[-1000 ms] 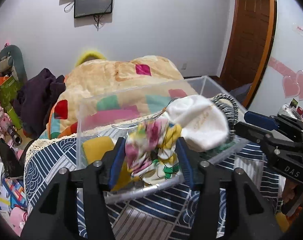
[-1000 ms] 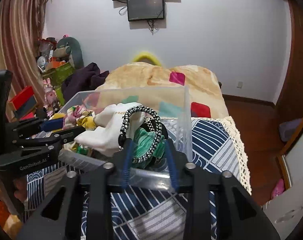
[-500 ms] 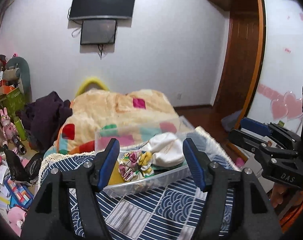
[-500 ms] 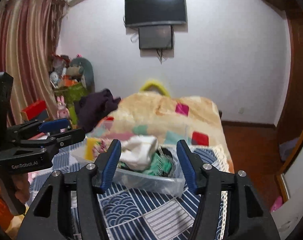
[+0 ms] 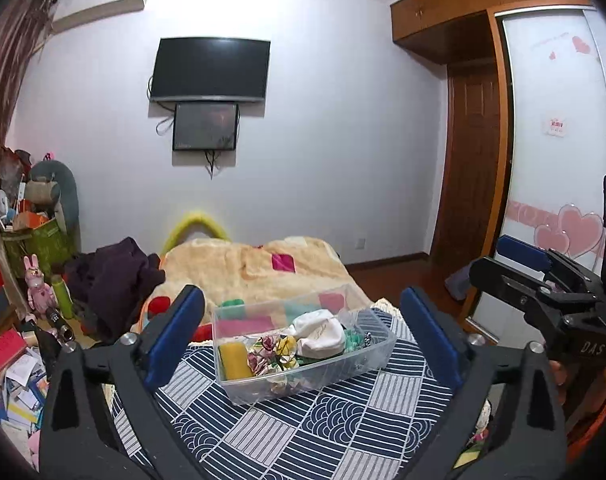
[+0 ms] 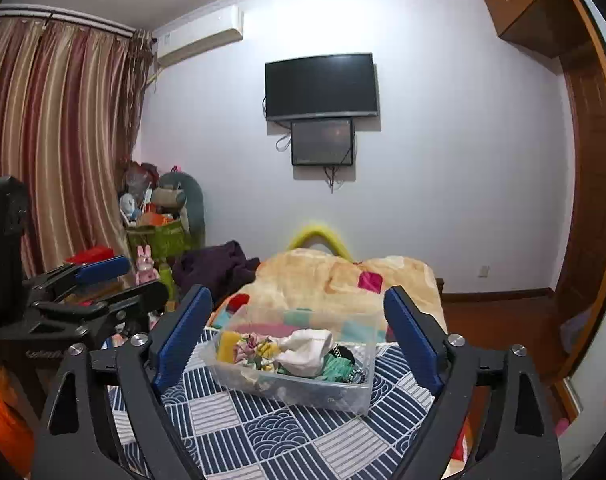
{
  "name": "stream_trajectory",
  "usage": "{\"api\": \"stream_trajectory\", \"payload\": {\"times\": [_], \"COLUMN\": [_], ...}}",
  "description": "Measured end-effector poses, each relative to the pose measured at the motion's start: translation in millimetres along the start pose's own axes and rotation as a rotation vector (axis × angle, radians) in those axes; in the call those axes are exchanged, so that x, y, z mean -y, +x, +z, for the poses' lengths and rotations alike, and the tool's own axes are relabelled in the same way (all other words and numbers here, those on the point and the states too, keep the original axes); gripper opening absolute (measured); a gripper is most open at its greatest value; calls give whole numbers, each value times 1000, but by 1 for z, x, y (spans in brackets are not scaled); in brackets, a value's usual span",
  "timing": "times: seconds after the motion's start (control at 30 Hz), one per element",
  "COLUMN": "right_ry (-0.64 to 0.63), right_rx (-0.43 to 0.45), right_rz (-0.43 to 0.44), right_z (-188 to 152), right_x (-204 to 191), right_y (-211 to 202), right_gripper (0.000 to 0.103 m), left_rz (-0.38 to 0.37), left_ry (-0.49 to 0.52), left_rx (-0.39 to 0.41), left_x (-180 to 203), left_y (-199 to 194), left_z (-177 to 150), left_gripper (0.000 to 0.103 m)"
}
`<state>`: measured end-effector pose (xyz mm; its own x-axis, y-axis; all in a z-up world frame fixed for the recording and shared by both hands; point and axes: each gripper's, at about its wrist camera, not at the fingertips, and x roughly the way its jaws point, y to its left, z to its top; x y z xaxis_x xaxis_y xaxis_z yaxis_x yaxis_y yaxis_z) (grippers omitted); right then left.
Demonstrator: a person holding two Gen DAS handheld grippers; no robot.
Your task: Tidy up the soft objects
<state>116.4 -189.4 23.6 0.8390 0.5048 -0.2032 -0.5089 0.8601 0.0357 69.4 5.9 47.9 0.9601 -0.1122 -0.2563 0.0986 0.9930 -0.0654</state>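
your left gripper (image 5: 303, 336) and right gripper (image 6: 297, 336) have just been opening wide, both empty; the soft items sit in the clear bin (image 5: 383, 354), so sorting looks done.

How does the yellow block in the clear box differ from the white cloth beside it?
The yellow block is compact, upright and bright yellow; the white cloth is crumpled, rounded and bulkier. The block stands at the box's left end, the cloth nearer the middle. Both lie inside the clear box, untouched by either gripper.
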Motion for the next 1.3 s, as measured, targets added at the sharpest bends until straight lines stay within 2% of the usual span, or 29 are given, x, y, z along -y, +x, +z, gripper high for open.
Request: {"api": "stream_trajectory", "payload": {"times": [0.07,0.23,1.3], "right_ry": [9,-6,11], "right_rx": [15,41,55], "right_rz": [2,7,23], "right_z": [0,0,-12], "right_x": [0,-8,-12], "right_y": [-5,-13,-29], "right_gripper": [98,103,103], "left_rz": [0,6,3], "left_ry": [2,9,11], "left_rx": [9,20,31], "left_x": [1,5,9], "left_y": [-6,-16,-27], "left_z": [1,0,-5], "left_gripper": [102,103,103]}}
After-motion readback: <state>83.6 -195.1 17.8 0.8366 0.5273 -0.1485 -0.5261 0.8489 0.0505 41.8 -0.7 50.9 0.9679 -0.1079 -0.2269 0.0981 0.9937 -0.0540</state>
